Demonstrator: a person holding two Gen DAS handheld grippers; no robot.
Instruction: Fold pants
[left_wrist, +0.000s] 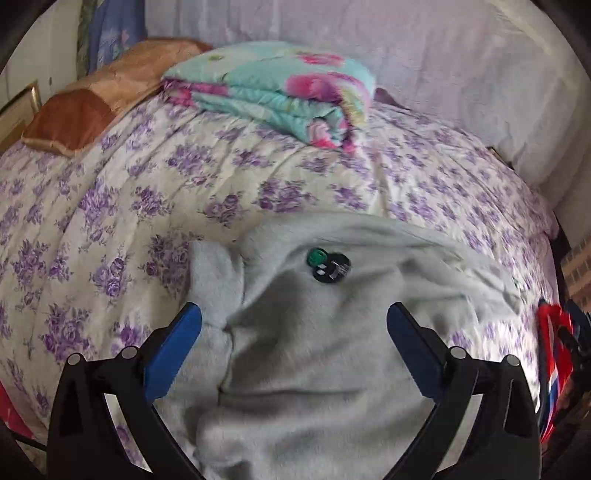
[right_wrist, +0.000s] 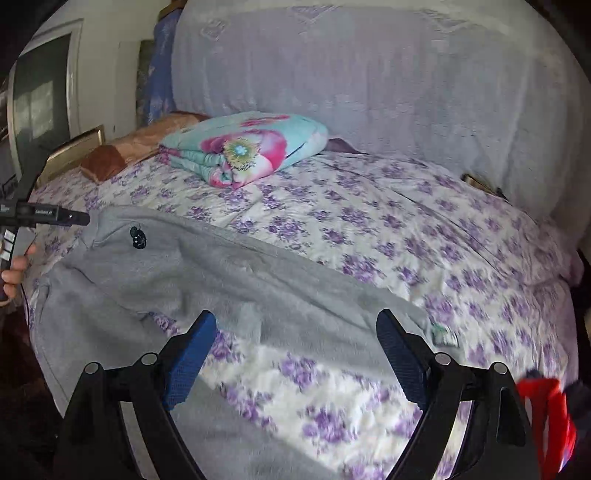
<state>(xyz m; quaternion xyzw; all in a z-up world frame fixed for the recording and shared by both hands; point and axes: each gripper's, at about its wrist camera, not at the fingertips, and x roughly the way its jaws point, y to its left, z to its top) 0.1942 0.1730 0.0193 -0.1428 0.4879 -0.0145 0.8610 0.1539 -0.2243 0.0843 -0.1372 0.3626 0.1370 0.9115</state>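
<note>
Grey fleece pants (right_wrist: 155, 273) are laid, rumpled, across the bed with the purple-flowered quilt (right_wrist: 369, 229); in the right wrist view they run from mid-left to the lower centre, with one leg reaching lower right to a small green-and-white hem label (right_wrist: 445, 336). In the left wrist view the waist end fills the lower centre, with a small green-and-black embroidered patch (left_wrist: 327, 266) at frame centre. Left hand-held gripper (left_wrist: 294, 323): jaws spread wide, nothing held, hovering over the waist area. Right hand-held gripper (right_wrist: 296, 330): also spread wide and empty, over the leg fabric. The fabric is judged soft, limp and light, with a fuzzy surface that should give good friction; no stiffness is expected, so sag and bunching are likely when lifted. A hold is best taken at thicker edges: the waistband by the left, the hem near the label by the right. A folded turquoise floral blanket (right_wrist: 243, 151) sits well apart, upper centre.
</note>
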